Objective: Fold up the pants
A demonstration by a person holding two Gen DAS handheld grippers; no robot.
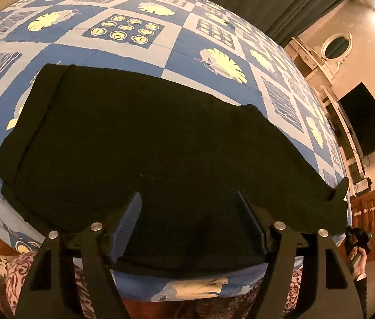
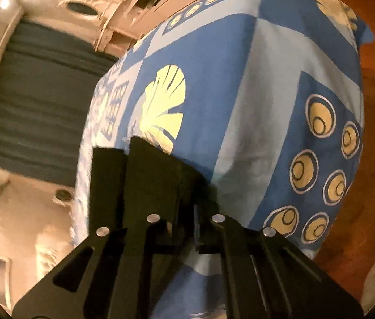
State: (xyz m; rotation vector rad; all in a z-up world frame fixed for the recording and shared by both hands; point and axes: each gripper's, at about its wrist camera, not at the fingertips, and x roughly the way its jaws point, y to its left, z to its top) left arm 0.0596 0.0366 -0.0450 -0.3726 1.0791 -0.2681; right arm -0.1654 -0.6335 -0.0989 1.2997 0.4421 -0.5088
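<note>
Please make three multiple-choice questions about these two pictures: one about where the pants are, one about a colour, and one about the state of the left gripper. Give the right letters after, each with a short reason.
1. Where do the pants lie?
A. On the patterned bedsheet
B. On the wooden floor
C. On a chair

2. What colour are the pants?
A. White
B. Black
C. Red

3. How does the left gripper stand?
A. Shut on the bedsheet
B. Out of view
C. Open, fingers apart over the pants

Answers:
1. A: the pants are spread flat on the blue bedsheet with its leaf and ring prints.
2. B: the cloth is plain black against the blue squares.
3. C: the left gripper shows a wide gap between its two fingers, with black cloth visible between them and nothing pinched.
</note>
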